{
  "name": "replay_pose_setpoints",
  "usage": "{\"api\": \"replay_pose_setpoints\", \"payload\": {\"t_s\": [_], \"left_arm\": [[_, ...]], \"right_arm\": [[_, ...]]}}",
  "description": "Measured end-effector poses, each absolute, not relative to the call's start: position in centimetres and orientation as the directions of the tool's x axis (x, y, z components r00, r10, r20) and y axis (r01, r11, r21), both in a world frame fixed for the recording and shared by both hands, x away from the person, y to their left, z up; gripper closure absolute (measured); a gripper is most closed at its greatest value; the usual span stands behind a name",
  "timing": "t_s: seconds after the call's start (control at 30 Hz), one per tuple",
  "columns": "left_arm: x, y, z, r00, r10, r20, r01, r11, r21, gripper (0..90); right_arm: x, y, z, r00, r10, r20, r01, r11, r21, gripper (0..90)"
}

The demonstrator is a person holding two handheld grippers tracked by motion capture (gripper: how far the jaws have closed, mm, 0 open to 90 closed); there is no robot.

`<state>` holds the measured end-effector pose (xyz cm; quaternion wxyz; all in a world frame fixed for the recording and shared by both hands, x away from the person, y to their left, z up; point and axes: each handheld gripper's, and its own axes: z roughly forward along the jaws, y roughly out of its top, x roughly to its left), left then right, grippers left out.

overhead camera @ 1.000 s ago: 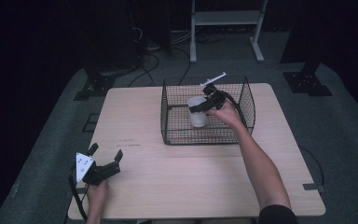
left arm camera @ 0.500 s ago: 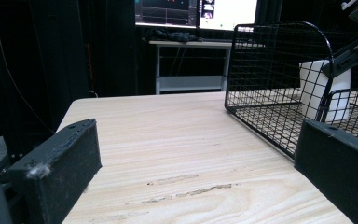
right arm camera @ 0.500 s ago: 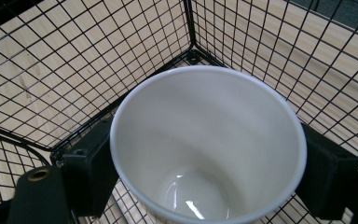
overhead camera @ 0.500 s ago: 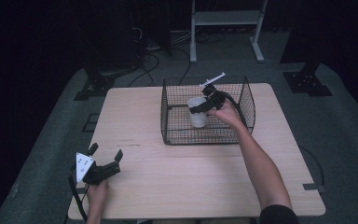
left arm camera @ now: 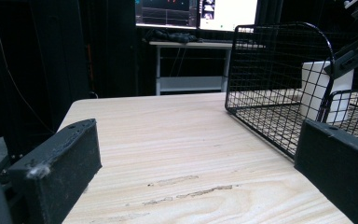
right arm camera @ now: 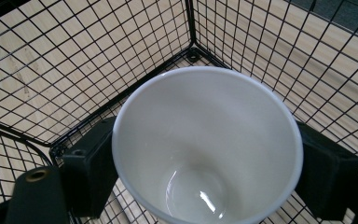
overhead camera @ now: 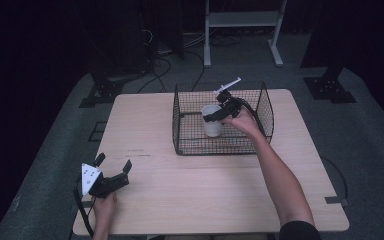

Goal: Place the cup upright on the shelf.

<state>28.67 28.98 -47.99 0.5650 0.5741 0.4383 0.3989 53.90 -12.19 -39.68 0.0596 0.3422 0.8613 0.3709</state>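
The right gripper is down inside the wire basket, and its jaws sit on either side of the white cup, pressed against the outer wall just below the rim: it is pinching the cup. Looking straight down from the right gripper, the cup stands upright with its mouth open toward the camera and its bottom empty, the basket's mesh floor right beneath it and a corner of the basket just beyond it. Judging from this, the step in hand is carrying the cup within or out of the basket, and doing it well means keeping the squeeze even and the lift straight up, so the base clears the wire wall before any sideways travel; a tilt could catch the rim or base on the mesh. The right forearm reaches forward across the table, the hand over the basket's near wall with the wrist bent down into it. The left gripper rests well apart at the table's near left edge, jaws spread wide with nothing between them, pointing toward the basket, the hand low behind it.
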Motion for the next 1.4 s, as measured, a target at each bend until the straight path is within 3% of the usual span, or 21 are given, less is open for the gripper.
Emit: {"api": "replay_pose_setpoints", "payload": {"t_s": [0.5, 1.4], "left_arm": [[28.6, 28.9, -48.0, 0.298, 0.954, -0.034, 0.055, 0.018, 0.998, 0.0], [28.5, 28.9, -48.0, 0.299, 0.954, -0.031, 0.057, 0.014, 0.998, 0.0]], "right_arm": [[53.4, -11.8, -39.2, -0.774, 0.617, 0.143, 0.527, 0.504, 0.684, 16.7], [51.7, -13.7, -35.4, -0.771, 0.602, 0.206, 0.508, 0.387, 0.769, 13.9]]}}
